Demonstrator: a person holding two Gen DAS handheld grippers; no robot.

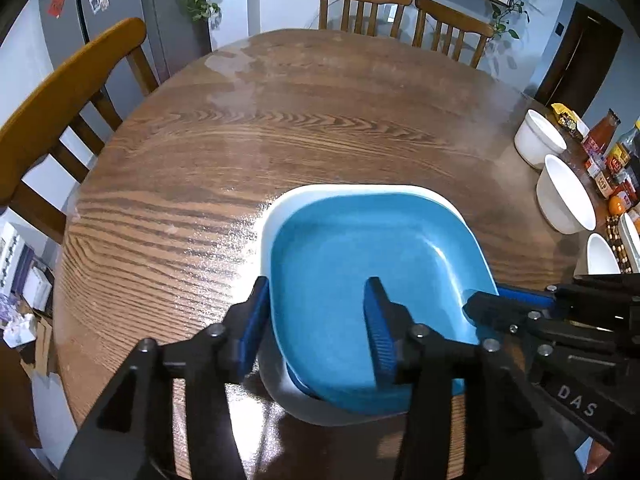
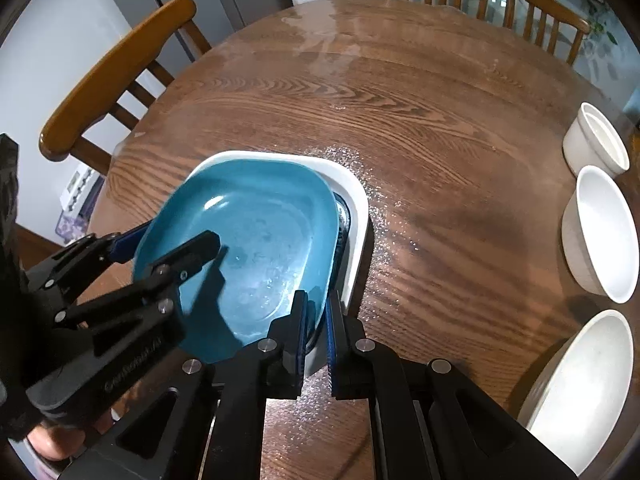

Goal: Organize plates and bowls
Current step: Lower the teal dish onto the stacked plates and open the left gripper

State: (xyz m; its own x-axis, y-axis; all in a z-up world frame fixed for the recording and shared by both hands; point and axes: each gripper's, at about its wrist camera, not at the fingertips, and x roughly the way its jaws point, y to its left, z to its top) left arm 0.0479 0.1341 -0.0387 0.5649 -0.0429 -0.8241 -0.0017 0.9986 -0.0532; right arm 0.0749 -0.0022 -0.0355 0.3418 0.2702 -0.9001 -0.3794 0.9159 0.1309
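Note:
A blue square plate point(image 1: 360, 252) lies tilted inside a white square plate point(image 1: 276, 216) on the round wooden table point(image 1: 280, 120). My left gripper point(image 1: 316, 320) is open, its jaws straddling the plates' near left rim. My right gripper point(image 2: 316, 332) is shut on the blue plate point(image 2: 256, 248) at its near right rim, above the white plate point(image 2: 352, 196). The right gripper also shows at the plate's right edge in the left wrist view point(image 1: 480, 312), and the left gripper point(image 2: 168, 240) at the plate's left edge in the right wrist view.
Three white bowls point(image 2: 600, 232) stand in a row along the table's right edge, with a fourth dish edge in the left wrist view point(image 1: 600, 256). Sauce bottles and jars point(image 1: 604, 148) crowd the far right. Wooden chairs point(image 1: 60, 92) surround the table.

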